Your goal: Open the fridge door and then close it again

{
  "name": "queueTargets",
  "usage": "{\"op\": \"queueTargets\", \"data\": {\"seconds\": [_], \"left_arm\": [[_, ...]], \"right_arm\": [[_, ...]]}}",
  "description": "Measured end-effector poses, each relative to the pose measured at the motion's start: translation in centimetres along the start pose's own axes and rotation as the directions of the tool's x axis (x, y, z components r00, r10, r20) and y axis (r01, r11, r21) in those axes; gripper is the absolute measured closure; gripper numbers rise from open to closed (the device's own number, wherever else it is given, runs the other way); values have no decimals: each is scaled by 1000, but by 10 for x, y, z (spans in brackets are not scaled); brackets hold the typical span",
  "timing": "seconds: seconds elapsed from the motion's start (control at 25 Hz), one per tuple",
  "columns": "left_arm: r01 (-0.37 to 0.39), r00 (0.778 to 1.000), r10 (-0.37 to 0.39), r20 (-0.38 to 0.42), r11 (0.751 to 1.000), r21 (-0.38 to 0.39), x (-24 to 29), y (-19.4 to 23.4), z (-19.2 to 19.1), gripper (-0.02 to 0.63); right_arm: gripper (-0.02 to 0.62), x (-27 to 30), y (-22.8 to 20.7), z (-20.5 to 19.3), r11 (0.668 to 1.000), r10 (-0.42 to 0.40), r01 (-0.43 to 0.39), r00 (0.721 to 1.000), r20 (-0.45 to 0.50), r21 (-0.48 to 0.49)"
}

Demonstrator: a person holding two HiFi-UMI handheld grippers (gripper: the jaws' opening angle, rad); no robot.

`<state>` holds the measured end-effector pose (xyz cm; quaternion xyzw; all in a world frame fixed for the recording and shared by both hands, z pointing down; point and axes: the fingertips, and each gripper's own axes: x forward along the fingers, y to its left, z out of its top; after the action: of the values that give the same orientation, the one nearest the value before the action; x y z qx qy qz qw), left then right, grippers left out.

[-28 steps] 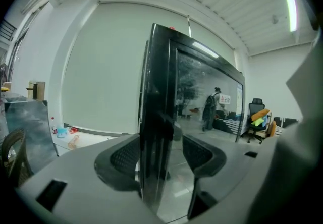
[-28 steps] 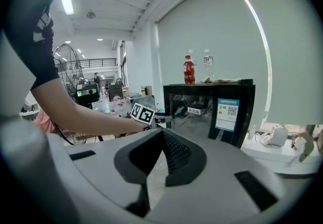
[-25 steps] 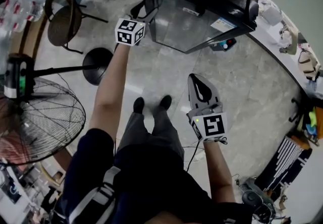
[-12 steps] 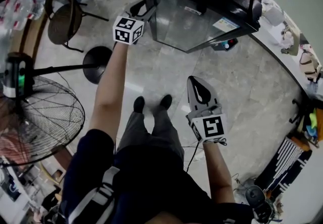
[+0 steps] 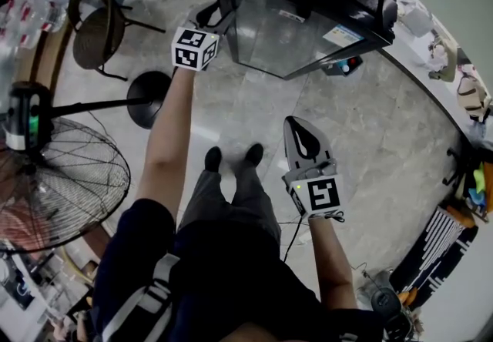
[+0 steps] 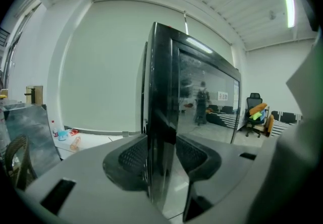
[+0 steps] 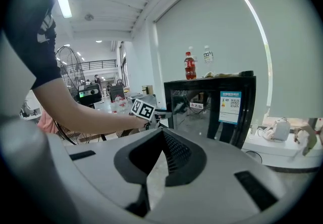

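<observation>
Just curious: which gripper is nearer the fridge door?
Left. The left gripper, jaws just closing, clamps the door edge; the right gripper hangs shut, well short of it.

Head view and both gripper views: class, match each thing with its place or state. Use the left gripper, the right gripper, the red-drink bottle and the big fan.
Things:
1 left gripper
2 right gripper
3 red-drink bottle
4 fan

Places or states:
A on top of the fridge
B jaws together, nothing held
C on the floor, at the person's left
D clamped on the fridge door at its edge

Pairs: 1-D, 2-B, 3-A, 4-C.

Note: the left gripper's jaws have just been closing, with the door's edge between them.
</observation>
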<state>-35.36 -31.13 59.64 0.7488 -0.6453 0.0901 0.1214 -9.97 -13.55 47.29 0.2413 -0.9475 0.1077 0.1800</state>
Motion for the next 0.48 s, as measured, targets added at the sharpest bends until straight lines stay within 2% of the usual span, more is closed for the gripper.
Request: {"op": "queueTargets", "data": {"seconds": [0.16, 0.48], "left_arm": [[-21, 1000, 21, 22, 1000, 8, -24, -11, -7, 422], [-90, 996, 90, 6, 996, 18, -66, -32, -22, 437]], "right_arm": [[578, -1, 0, -2, 1000, -1, 1, 1000, 3, 2], [578, -6, 20, 2, 1000, -1, 1, 1000, 8, -10]]}}
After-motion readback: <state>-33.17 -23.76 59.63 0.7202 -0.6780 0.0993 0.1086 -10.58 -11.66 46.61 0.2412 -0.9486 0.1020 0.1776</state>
